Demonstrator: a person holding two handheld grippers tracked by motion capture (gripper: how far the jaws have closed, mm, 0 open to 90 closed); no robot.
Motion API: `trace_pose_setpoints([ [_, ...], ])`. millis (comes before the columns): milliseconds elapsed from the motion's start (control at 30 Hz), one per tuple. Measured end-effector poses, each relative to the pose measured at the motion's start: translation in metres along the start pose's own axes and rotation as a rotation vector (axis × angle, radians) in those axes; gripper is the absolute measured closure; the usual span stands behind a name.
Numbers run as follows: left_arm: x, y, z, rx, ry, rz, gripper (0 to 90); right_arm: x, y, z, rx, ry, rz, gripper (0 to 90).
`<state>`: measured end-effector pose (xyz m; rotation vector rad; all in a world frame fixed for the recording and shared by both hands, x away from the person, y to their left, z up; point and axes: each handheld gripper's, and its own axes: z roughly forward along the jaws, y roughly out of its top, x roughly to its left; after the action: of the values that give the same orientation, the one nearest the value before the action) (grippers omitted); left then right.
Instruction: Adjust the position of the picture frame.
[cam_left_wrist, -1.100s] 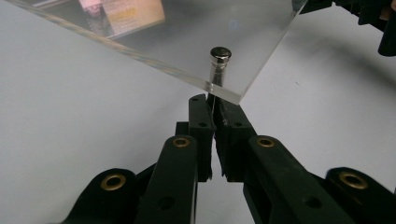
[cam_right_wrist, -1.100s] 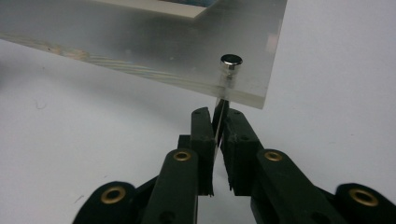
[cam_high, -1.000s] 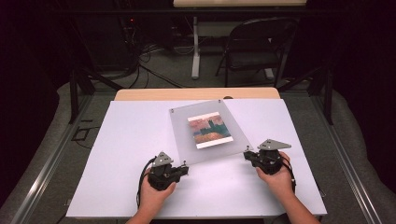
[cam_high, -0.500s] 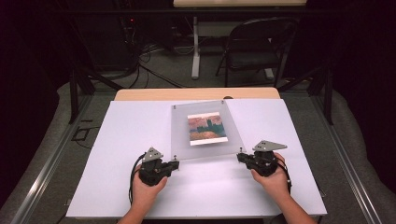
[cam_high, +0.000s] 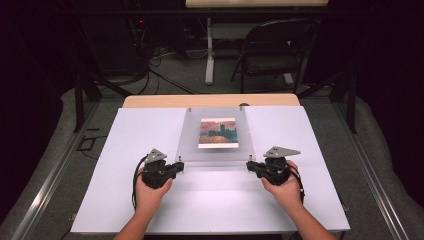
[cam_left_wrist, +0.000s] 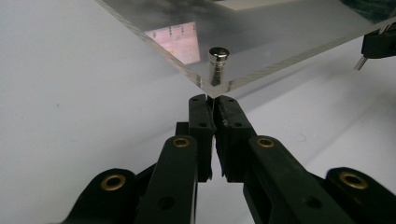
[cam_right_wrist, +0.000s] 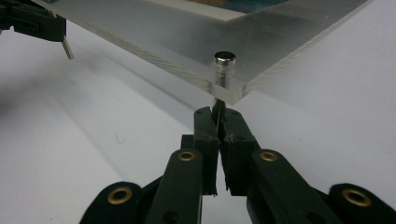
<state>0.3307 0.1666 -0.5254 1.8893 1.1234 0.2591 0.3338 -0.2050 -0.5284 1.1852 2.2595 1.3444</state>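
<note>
- A clear, thick acrylic picture frame (cam_high: 215, 134), square-cornered with glossy polished edges, sits on the matte white table sheet (cam_high: 300, 135), its near edge lifted; a small reddish landscape print (cam_high: 218, 132) is sandwiched inside.
- A round silver metal stud (cam_left_wrist: 218, 60) caps its near-left corner; another stud (cam_right_wrist: 224, 65) caps the near-right.
- The left gripper (cam_left_wrist: 213, 105) has its black ribbed jaws pressed together on a thin pin under that corner.
- The right gripper (cam_right_wrist: 218, 116) pinches its corner likewise.
</note>
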Motion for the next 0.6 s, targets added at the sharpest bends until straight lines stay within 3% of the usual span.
trace_pose_setpoints([
  [300, -0.001, -0.005, 0.008, 0.022, -0.011, 0.005, 85.4, -0.004, -0.006, 0.004, 0.006, -0.027, -0.005, 85.6],
  [600, 0.002, -0.012, 0.022, 0.050, 0.004, -0.003, 85.0, -0.008, -0.012, 0.014, 0.051, -0.054, -0.016, 85.5],
])
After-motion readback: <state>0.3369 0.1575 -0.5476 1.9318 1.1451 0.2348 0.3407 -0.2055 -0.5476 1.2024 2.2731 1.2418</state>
